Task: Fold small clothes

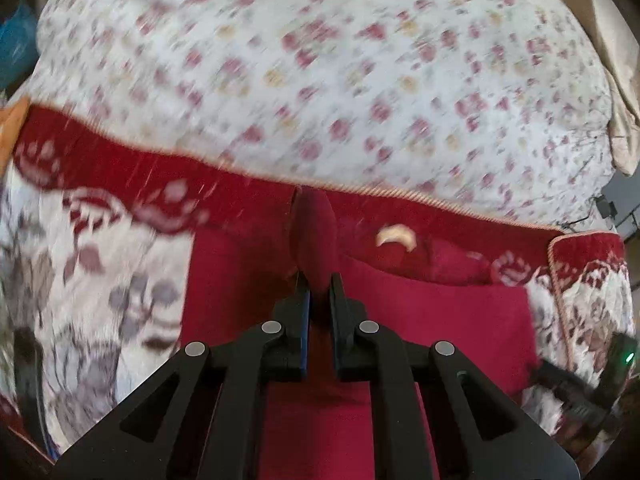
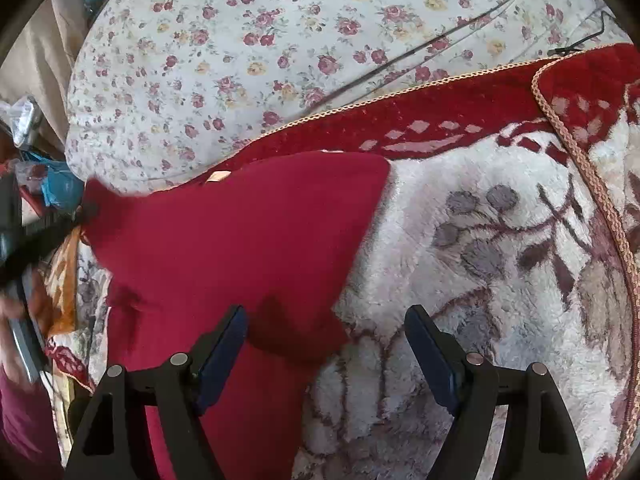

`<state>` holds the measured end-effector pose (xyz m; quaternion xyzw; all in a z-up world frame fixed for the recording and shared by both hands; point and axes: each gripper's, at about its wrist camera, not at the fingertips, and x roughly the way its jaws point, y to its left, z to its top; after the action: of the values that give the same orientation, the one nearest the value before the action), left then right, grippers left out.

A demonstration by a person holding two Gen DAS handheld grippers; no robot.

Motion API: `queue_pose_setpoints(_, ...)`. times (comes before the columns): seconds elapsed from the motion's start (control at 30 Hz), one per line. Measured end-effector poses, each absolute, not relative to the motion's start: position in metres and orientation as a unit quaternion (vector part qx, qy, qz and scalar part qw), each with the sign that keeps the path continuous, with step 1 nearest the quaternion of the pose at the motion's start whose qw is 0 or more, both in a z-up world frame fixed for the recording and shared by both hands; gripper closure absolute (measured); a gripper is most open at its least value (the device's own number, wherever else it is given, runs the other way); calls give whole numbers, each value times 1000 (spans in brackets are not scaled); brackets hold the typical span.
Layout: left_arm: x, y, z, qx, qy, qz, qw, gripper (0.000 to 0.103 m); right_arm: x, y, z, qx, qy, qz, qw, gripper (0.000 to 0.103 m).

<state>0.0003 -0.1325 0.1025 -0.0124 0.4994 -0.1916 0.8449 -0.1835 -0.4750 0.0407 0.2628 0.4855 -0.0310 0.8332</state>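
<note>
Black tool arms fill the foreground as the left tool pinches a raised fold of the dark red garment, which lies on a fleece blanket on the bed, stretching leftward and away from the right tool. That tool hangs spread and empty over the garment's near corner, angled steeply down, and looks placed to take it.
</note>
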Motion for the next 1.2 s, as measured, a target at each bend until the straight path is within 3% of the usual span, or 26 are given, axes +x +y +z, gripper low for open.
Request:
queue_pose_setpoints(0.17,-4,-108,78,-51,519,-202,829,96,-175,-477,43,264,478,-50,837,24)
queue_pose_setpoints(0.4,-6,-103,90,-42,515,-227,826,95,-137,-484,25,299,491,-60,816,24)
queue_pose_setpoints(0.5,-8,-96,93,-49,516,-232,823,95,-120,-469,21,249,509,-37,823,70)
queue_pose_setpoints(0.6,-10,-85,91,-66,520,-225,822,87,-115,-455,32,167,499,-65,848,84)
queue_pose_setpoints(0.73,-16,-66,95,-62,502,-189,841,84,-121,-470,25,183,495,-93,845,84)
queue_pose_setpoints(0.8,-19,-55,97,-84,498,-187,843,71,-128,-481,27,204,482,-110,845,82)
queue_pose_setpoints(0.9,-26,-46,97,-104,478,-186,852,68,-143,-483,48,205,452,-156,854,57)
queue_pose_setpoints(1.03,-27,-53,82,-87,485,-186,850,68,-143,-436,81,170,421,-62,889,55)
queue_pose_setpoints(1.2,-20,-74,68,-64,492,-189,847,68,-114,-362,65,130,456,44,879,55)
